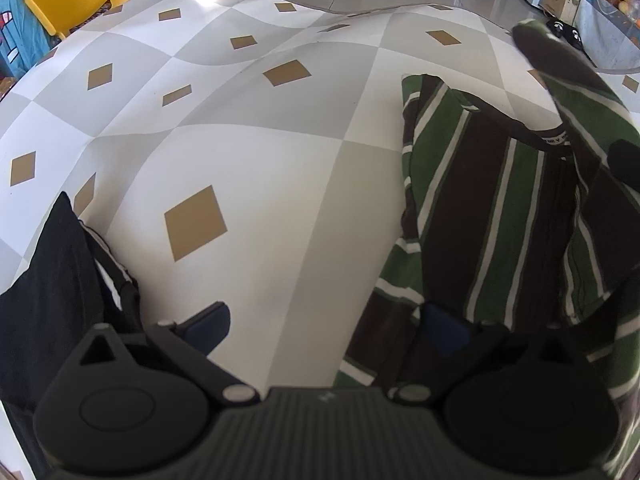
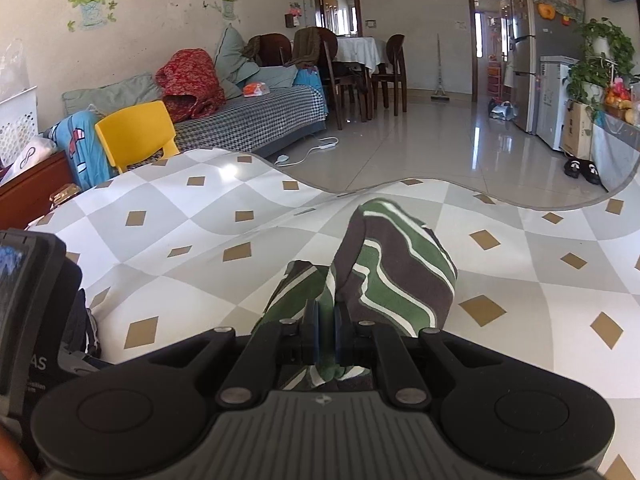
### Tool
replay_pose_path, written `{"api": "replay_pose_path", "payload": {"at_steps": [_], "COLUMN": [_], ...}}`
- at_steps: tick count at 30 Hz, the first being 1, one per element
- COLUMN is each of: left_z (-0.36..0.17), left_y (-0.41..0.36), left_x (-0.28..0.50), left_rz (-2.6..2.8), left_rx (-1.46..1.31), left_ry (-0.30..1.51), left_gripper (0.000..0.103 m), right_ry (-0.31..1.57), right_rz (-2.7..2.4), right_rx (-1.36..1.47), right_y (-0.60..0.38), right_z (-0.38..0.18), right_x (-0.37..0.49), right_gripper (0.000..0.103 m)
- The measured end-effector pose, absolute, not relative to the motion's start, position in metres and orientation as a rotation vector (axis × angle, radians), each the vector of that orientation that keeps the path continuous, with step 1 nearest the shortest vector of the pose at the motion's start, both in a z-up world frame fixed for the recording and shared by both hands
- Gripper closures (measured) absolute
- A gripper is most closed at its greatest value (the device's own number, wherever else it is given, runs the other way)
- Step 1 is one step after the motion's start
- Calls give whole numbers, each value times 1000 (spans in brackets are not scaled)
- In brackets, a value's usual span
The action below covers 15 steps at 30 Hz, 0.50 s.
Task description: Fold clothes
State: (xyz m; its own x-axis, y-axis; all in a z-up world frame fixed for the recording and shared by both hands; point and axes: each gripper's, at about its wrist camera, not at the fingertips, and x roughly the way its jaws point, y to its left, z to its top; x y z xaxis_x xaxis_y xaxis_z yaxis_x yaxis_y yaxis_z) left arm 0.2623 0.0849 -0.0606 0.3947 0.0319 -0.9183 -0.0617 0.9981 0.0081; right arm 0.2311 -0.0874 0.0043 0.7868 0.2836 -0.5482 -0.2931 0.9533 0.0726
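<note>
Item: striped shirt (image 1: 492, 216), green, dark brown and white, lying on the right part of the worktop (image 1: 256, 168), which carries a grey-and-white checked cover with tan diamonds. Collar opening turned up and visible; the body is rumpled, not squared.

Progress: early, by my reckoning. One part of the garment, probably a sleeve (image 2: 394, 264), is lifted clear of the cover and pinched in the right gripper (image 2: 327, 334), whose jaws are closed on the fabric. The left gripper (image 1: 326, 326) has its jaws standing wide apart, nothing between them, one finger over the bare cover and the other over the shirt's near edge (whether it touches the cloth I cannot tell). No finished, flat fold shows anywhere; laying in the lifted part, folding the body and smoothing all appear left to do.

Adjacent: a dark garment (image 1: 52, 276) at the left edge of the worktop, condition unclear. A yellow chair (image 2: 138, 132) beyond the far edge.

Writing: a neck label (image 1: 554, 141) inside the collar bears print, too small to read. A black device (image 2: 32, 320) at the left of the right-wrist view shows the letters "AS" and smaller lines, illegible.
</note>
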Motion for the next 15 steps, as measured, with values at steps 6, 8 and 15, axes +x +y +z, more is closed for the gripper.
{"api": "replay_pose_path", "payload": {"at_steps": [6, 8, 15], "left_z": [-70, -70, -71], "left_y": [98, 98, 98], "left_x": [263, 263, 262], "left_rz": [78, 78, 76], "left_rx": [-106, -106, -106], "left_ry": [1217, 1216, 1210], "left_gripper": [0, 0, 0], "right_ry": [605, 611, 585], "right_rz": [369, 377, 443], "right_rx": [-40, -41, 39], "right_y": [-63, -57, -51], "right_z": [-8, -10, -1], "right_x": [241, 244, 247], "right_gripper": [94, 94, 94]}}
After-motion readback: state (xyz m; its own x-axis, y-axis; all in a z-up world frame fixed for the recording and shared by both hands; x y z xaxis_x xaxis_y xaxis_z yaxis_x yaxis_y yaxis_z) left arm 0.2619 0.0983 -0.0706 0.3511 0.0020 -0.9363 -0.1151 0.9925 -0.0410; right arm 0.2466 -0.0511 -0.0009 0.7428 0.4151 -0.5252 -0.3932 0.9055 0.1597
